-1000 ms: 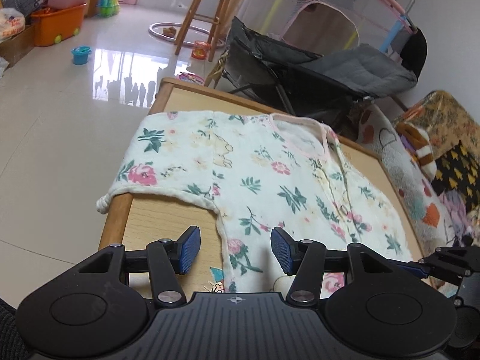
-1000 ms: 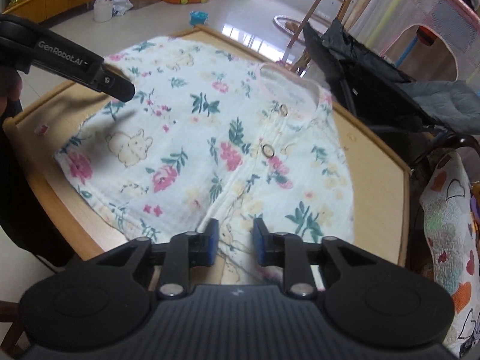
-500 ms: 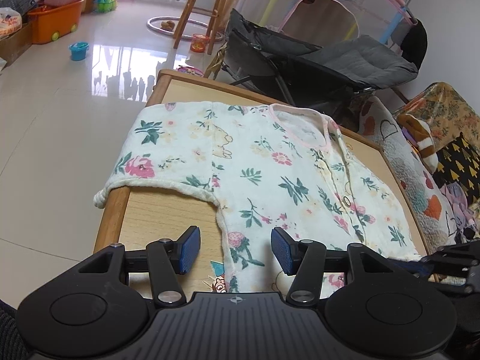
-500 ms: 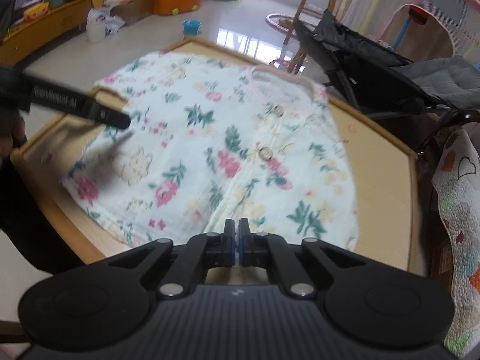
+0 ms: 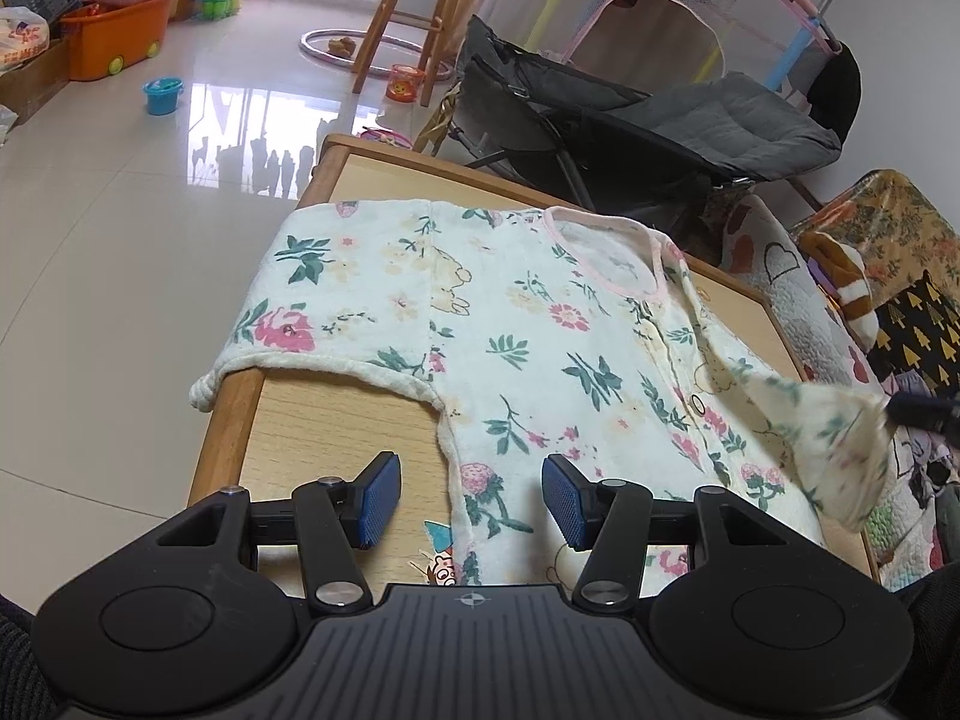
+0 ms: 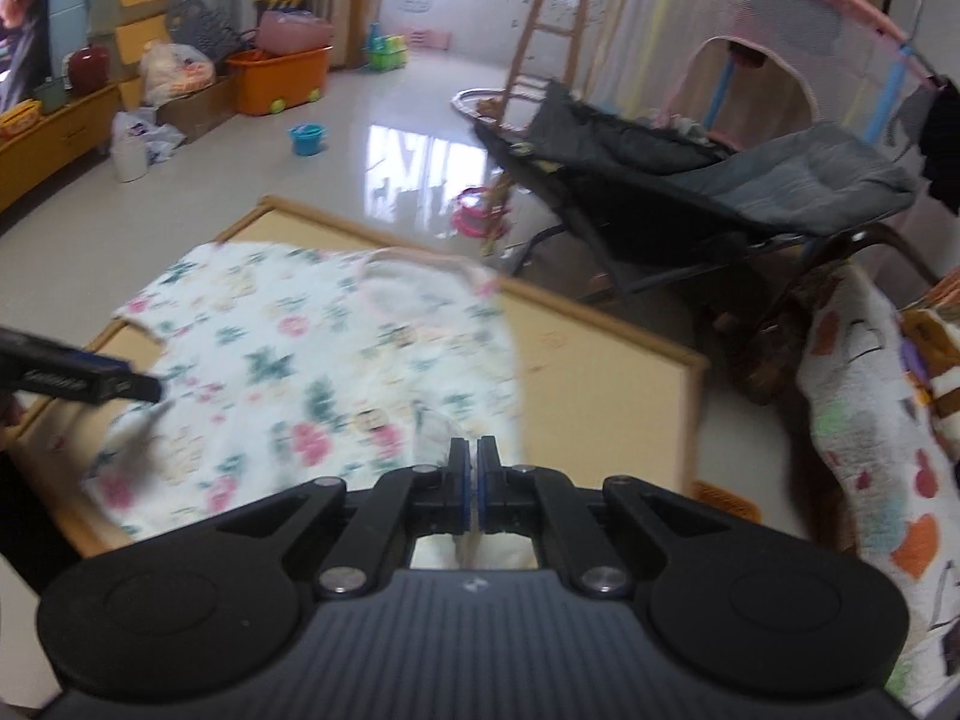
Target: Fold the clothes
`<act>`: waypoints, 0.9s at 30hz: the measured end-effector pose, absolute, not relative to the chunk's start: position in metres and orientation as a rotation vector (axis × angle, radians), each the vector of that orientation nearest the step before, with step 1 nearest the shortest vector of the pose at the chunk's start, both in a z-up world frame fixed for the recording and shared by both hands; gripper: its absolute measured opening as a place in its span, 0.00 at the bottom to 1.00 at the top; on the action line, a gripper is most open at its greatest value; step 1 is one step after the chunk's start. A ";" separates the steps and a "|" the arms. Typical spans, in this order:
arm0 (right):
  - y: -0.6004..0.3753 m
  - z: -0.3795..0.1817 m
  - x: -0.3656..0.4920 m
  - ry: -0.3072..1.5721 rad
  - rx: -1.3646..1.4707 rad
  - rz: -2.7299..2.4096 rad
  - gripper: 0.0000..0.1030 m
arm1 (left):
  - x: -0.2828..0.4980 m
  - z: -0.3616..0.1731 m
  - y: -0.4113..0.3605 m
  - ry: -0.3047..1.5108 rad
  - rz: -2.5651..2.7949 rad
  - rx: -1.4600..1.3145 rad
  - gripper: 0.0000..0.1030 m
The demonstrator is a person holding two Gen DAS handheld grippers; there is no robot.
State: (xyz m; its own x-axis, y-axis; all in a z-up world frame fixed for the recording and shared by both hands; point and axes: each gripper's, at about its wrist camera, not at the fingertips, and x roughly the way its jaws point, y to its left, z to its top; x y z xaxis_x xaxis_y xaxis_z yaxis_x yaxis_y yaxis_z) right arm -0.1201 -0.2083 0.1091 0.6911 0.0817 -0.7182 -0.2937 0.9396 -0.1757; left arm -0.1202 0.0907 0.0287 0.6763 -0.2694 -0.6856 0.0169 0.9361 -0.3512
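A white floral baby top [image 5: 540, 330] with a pink neckline lies spread on the wooden table [image 5: 288, 420]. My left gripper [image 5: 471, 498] hovers open over its near hem, one blue pad on each side of the side seam, neither touching cloth. My right gripper [image 6: 478, 471] is shut on the top's right edge [image 6: 444, 426] and holds it up off the table. The left wrist view shows that raised flap [image 5: 840, 438] pinched at the right gripper's tip [image 5: 921, 411]. In the right wrist view the top [image 6: 300, 360] is blurred, with the left gripper [image 6: 90, 381] at its left.
A grey reclined stroller [image 5: 690, 120] stands just beyond the table's far edge. A patterned quilt [image 6: 870, 420] lies to the right. Toys, a blue bucket [image 5: 162, 95] and an orange bin [image 5: 114, 36] sit on the shiny floor to the left.
My right gripper's jaws closed on the top's right edge, then rose and carried the flap up. The left gripper stayed put and open.
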 end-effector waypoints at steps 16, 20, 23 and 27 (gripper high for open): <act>-0.293 0.107 -0.064 0.762 -0.342 -0.077 0.02 | -0.122 0.028 0.089 0.805 -0.163 -0.322 0.53; -0.302 0.109 -0.048 0.749 -0.381 -0.111 0.01 | -0.122 0.028 0.090 0.803 -0.163 -0.318 0.53; -0.308 0.111 -0.035 0.746 -0.414 -0.134 0.01 | -0.123 0.028 0.089 0.800 -0.163 -0.313 0.53; -0.317 0.105 -0.021 0.777 -0.390 -0.118 0.01 | -0.123 0.029 0.087 0.798 -0.165 -0.302 0.53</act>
